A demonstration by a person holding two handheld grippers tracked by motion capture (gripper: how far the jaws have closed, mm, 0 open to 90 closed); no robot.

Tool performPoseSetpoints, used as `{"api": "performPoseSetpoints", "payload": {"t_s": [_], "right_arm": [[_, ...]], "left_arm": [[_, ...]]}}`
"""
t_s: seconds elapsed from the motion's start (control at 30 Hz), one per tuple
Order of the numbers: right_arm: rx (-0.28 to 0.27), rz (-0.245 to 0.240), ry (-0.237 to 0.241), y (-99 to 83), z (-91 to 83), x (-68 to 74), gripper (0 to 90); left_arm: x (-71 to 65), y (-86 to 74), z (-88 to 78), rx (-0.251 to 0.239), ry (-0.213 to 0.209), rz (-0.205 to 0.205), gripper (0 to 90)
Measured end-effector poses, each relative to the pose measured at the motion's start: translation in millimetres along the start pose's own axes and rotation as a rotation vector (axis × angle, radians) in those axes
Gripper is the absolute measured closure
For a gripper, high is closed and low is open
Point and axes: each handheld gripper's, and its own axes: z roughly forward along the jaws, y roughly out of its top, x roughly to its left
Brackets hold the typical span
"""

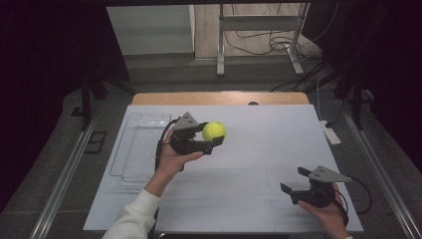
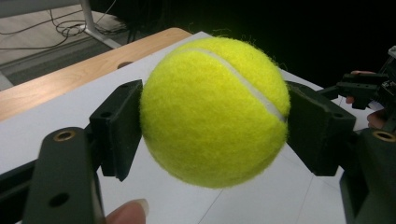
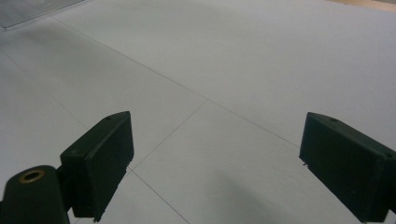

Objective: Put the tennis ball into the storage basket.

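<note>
Here, from above, the left tool [image 1: 215, 140] grasps a fuzzy yellow-green tennis ball [image 1: 214, 131] above the white surface [image 1: 259, 149], beside the clear plastic tray [image 1: 142, 144] at its left edge. Its own view: pads pinch the ball's sides; a round ball could slip. The right tool [image 3: 215, 163] stands released.

The left gripper [image 1: 215, 139] is matte black, with blocky rectangular pads [image 2: 119, 128] on arms that carry brass-ringed holes, a grey three-cornered plate [image 1: 187, 121] on its top and a black cable [image 1: 160, 144] looping from its body. The right gripper [image 1: 293, 180] has the same black build, the same grey plate and a thin black cable of its own. The person wears a white long sleeve [image 1: 133, 215] on the left arm.
</note>
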Motion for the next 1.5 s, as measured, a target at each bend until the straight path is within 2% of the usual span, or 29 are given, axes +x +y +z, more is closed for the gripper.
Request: {"api": "performPoseSetpoints", "payload": {"t_s": [0.67, 1.33, 1.5], "right_arm": [[0.0, 0.001, -0.004, -0.1, -0.3, -0.3, 10.2], [-0.002, 0.002, -0.004, 0.1, -0.7, -0.3, 10.2], [-0.001, 0.001, -0.004, -0.1, -0.2, -0.3, 10.2]], "left_arm": [[6.9, 3.1, -13.2, -0.044, 0.024, -0.015, 27.0], [15.3, 5.5, -27.1, -0.087, 0.067, -0.038, 27.0], [19.0, 5.9, -31.1, -0.094, 0.091, -0.044, 27.0]]}}
